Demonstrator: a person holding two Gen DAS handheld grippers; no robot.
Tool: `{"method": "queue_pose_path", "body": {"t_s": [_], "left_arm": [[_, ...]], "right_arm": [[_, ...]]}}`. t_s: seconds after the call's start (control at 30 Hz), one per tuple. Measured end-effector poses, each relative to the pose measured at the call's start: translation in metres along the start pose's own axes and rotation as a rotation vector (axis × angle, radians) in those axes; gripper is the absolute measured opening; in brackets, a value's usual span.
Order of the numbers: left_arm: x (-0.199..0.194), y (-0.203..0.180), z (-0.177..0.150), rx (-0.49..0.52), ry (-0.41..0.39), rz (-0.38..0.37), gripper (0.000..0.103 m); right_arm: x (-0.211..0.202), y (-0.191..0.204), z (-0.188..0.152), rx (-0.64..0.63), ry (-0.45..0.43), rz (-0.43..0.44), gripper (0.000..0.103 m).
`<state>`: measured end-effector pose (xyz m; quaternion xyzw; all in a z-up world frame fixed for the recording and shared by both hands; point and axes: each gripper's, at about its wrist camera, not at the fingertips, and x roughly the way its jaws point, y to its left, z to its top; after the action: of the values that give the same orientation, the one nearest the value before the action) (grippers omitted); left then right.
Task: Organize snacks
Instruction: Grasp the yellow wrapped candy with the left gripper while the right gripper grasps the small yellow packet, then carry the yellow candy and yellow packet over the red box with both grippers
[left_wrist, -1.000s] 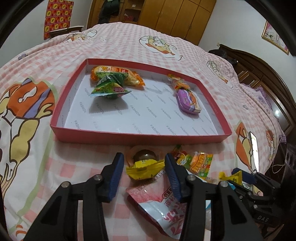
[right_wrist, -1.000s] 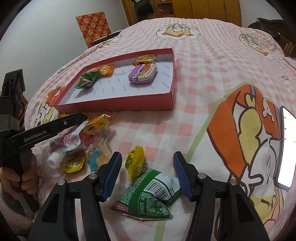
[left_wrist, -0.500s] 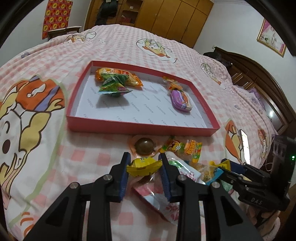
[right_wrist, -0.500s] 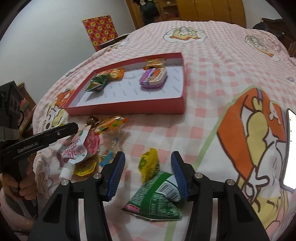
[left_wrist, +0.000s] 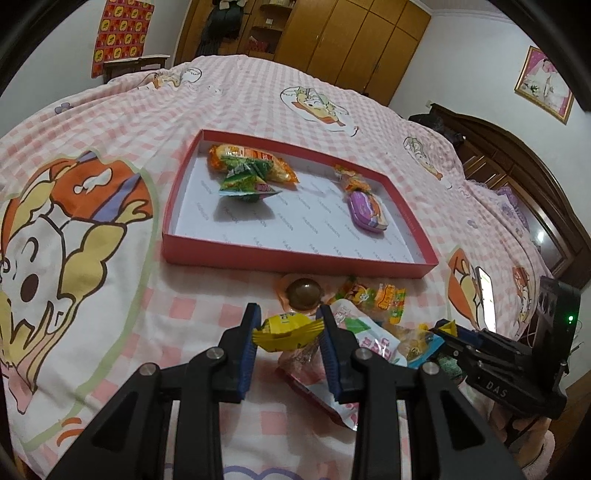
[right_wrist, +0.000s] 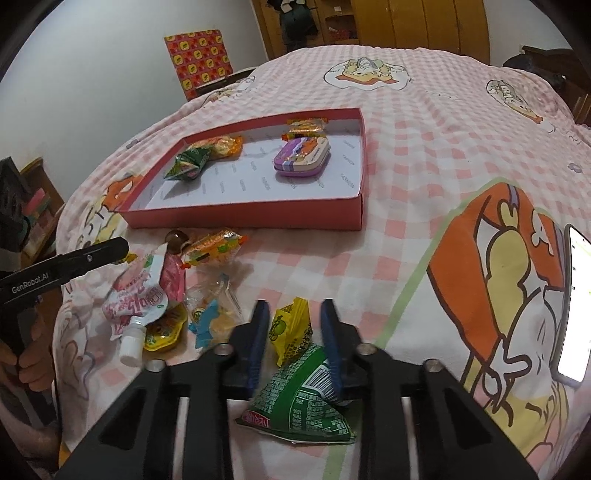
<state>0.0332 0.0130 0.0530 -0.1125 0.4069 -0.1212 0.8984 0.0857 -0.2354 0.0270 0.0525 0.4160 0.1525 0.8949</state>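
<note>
Compared with a second earlier, both pairs of fingers are now drawn in from wide to narrow. In the left wrist view, the left gripper (left_wrist: 288, 334) is closed on a yellow candy (left_wrist: 287, 329), whose wrapper ends are pinched between the blue pads; the candy appears to be raised slightly off the bed (left_wrist: 110, 118), though this cannot be told for certain. In the right wrist view, the right gripper (right_wrist: 293, 332) is closed around a yellow sachet (right_wrist: 291, 328), with a green packet (right_wrist: 301, 402) lying beneath and touching the right finger. Two snacks are thus judged to be secured for transfer.

Just beyond, a loose heap is left on the bedspread: a pink pouch (right_wrist: 142, 291), a brown jelly cup (left_wrist: 303, 294) and an orange gummy pack (left_wrist: 376, 295).

Farther off, the red tray (left_wrist: 295, 254) is seen holding a green triangular packet (left_wrist: 245, 181), an orange bag (left_wrist: 251, 158) and a purple tin (left_wrist: 365, 212). Carrying to the tray is judged to be the next step.
</note>
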Motion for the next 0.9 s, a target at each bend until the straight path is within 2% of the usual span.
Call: {"method": "queue_pose_path", "body": {"t_s": [0.5,0.9], "left_arm": [[-0.02,0.004,0.009,-0.009,-0.05,-0.003,0.032],[-0.025,0.003,0.025,0.005,-0.078,0.012,0.032]], "right_arm": [[-0.025,0.004,0.011,0.029,-0.073,0.086,0.021],[-0.031,0.019,0.032,-0.023,-0.078,0.078,0.021]]}}
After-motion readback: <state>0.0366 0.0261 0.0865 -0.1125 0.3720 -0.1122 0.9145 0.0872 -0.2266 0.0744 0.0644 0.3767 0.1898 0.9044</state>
